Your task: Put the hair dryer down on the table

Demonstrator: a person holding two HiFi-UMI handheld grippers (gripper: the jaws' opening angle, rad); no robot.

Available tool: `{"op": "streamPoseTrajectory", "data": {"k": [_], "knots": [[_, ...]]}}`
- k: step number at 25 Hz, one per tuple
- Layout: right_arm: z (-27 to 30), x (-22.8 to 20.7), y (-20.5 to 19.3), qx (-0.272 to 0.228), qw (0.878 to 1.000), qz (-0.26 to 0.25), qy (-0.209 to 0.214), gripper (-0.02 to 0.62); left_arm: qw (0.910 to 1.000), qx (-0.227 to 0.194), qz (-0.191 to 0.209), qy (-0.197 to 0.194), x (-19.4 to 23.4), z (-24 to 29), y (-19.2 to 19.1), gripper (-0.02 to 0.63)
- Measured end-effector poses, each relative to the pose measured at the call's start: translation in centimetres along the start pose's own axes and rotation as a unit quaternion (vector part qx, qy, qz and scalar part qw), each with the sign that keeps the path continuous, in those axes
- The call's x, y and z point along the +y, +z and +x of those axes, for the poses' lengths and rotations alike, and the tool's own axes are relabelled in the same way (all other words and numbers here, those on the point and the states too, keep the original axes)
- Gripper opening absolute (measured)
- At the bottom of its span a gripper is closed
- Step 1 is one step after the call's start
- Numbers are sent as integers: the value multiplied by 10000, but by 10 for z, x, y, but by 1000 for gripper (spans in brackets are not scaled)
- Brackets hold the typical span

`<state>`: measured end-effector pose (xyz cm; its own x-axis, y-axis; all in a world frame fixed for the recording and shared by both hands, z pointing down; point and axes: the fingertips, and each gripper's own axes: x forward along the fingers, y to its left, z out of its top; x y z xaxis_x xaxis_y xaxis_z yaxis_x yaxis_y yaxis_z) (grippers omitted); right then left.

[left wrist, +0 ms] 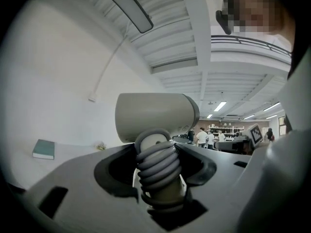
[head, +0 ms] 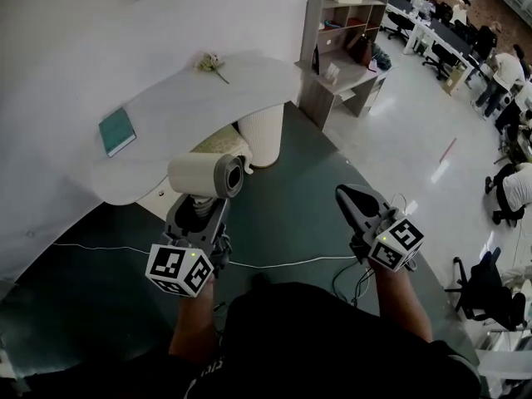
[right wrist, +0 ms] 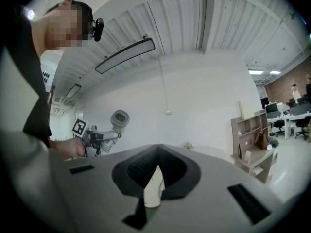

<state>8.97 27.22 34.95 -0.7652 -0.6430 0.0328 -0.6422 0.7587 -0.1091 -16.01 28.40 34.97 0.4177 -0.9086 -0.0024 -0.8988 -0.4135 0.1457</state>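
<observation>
The hair dryer (head: 204, 175) has a cream barrel with a grey nozzle end, and a grey cord is wound round its handle. My left gripper (head: 199, 202) is shut on that handle and holds the dryer upright in the air, in front of the white table's (head: 191, 106) near edge. In the left gripper view the barrel (left wrist: 155, 115) stands above the jaws and the coiled cord (left wrist: 158, 166) sits between them. My right gripper (head: 349, 198) hangs to the right over the floor, shut and empty. From the right gripper view the dryer (right wrist: 119, 119) shows at the left.
On the table lie a teal book (head: 116, 131) and a small flower sprig (head: 212, 63). A white pedestal (head: 262, 131) stands under it. A wooden shelf unit (head: 341, 56) is behind on the right. A thin white cable (head: 274, 264) crosses the dark floor. People sit at desks far right.
</observation>
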Motion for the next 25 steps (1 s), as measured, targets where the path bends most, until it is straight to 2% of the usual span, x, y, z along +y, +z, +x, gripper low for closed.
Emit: {"op": "streamPoseTrajectory", "data": {"k": [6, 10, 14, 21, 25], "knots": [[57, 13, 8, 118, 9998, -100, 138, 6, 10000, -32, 44, 37, 55, 13, 9, 247], [68, 8, -7, 317, 9994, -12, 103, 6, 9997, -14, -221, 98, 76, 19, -7, 247], [82, -5, -15, 323, 9994, 77, 79, 6, 9992, 142, -315, 195, 92, 28, -26, 249], [117, -59, -23, 263, 9987, 218, 366, 6, 9981, 255, -356, 440, 108, 80, -37, 249], [137, -109, -19, 259, 9985, 251, 420, 6, 9975, 292, -344, 543, 114, 123, -34, 249]]}}
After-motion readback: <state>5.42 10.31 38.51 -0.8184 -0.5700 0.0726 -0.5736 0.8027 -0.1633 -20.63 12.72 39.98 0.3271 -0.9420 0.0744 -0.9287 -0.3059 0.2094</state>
